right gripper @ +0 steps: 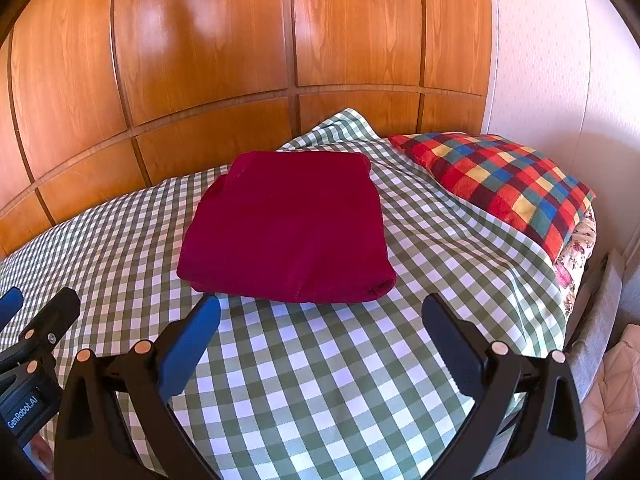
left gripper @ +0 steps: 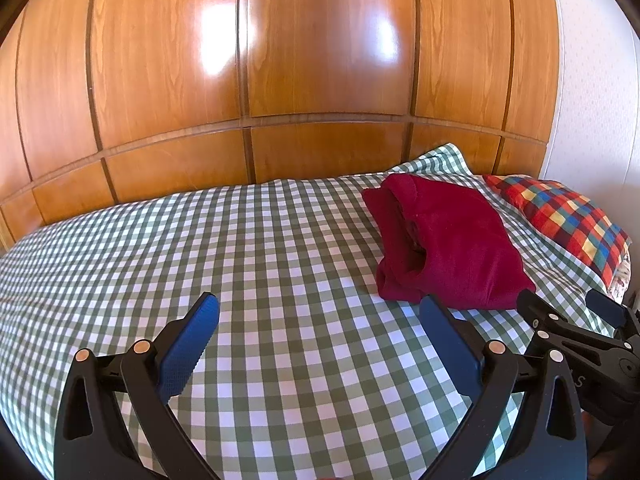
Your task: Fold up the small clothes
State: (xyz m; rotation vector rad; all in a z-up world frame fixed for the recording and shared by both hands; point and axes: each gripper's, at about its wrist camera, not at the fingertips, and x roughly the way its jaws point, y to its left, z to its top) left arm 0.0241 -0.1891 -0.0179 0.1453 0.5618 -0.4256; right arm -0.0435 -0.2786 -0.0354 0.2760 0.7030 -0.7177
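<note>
A green-checked bed fills the lower frame, glossy wooden panelling above. A folded red garment lies centre; both claws, left claw and right claw, gape wide, empty.

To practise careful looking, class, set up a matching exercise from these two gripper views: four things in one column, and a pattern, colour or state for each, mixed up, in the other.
Things
1. dark red folded garment
2. bed cover
3. square cushion
4. left gripper

Descriptions
A. green and white checks
B. open, holding nothing
C. plain, folded into a rectangle on the bed
D. red, blue, yellow and green checks

Pairs: 1-C, 2-A, 3-D, 4-B
</note>
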